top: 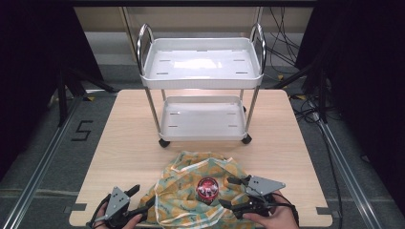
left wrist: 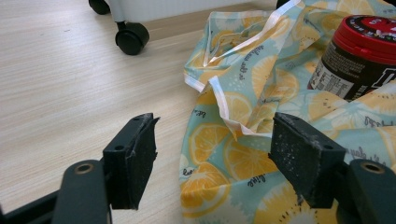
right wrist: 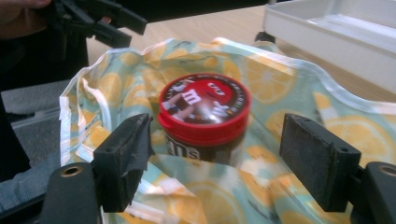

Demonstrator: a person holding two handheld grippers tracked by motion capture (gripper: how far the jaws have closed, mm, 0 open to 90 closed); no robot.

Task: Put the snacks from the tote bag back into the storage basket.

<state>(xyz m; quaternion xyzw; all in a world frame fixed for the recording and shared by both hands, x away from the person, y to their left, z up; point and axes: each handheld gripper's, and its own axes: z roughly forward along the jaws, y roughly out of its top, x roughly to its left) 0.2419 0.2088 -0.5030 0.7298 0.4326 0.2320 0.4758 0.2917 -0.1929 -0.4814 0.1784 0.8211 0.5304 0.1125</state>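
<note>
Pale woodgrain table [top: 129,143], crumpled lemon-print cloth [top: 184,198] — round red-lidded jar [top: 207,189], both grippers agape.

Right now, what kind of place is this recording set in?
Probably a lab recording station, not a home: a bare wooden table between dark curtains, loose cables on the floor, a number taped beside it.

Two black handheld grippers, left gripper [top: 135,199] and right gripper [top: 231,192], each topped by a grey triangular plate with screws, worn black jaw pads, bare hands behind
</note>
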